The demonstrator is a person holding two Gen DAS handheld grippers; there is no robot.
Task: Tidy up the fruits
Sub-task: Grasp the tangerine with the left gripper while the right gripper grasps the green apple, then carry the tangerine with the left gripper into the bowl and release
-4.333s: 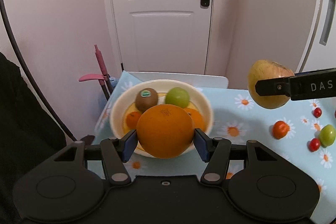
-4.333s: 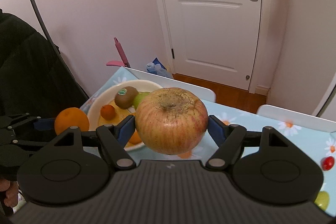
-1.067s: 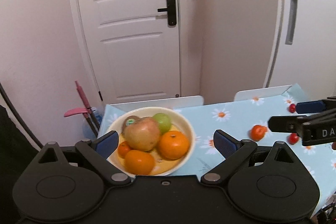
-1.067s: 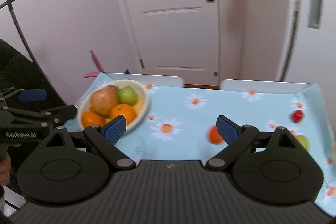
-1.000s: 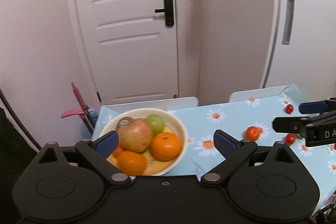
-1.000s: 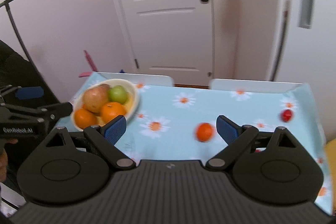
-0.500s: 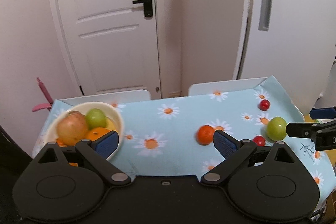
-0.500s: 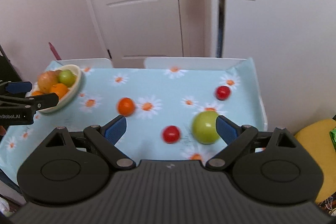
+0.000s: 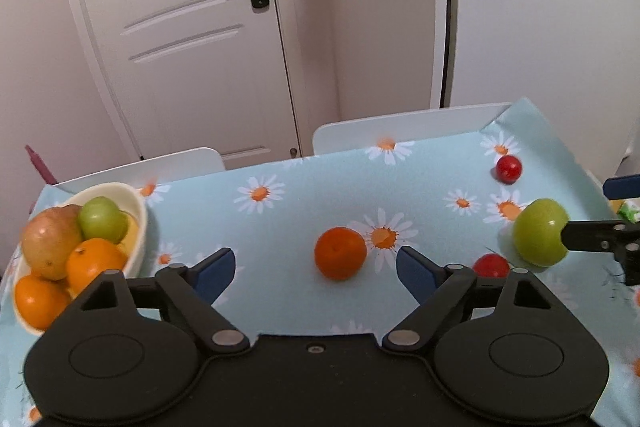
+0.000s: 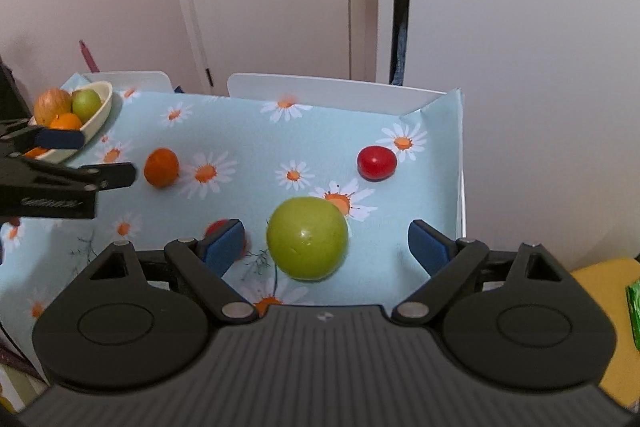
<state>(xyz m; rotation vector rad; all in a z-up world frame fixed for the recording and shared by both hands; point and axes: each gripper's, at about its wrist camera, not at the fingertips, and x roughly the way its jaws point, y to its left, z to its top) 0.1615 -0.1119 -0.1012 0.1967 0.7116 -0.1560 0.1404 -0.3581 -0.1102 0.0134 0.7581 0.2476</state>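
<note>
A small orange lies on the daisy-print tablecloth. My left gripper hovers with its jaws on either side of it; they are closing, and the pads stand apart from the fruit. A green apple lies between the blue pads of my right gripper, which is open and not touching it. The cream bowl at the left holds an apple, a green fruit and oranges. Two small red fruits lie loose on the cloth.
Two white chair backs stand along the table's far edge, with a white door behind them. The table's right edge runs close to the wall. A yellow cushion sits below at the right.
Both grippers have swung right, away from the bowl, and sunk toward the table. The orange now sits between the left fingers, which have narrowed, and the green apple between the right ones.
</note>
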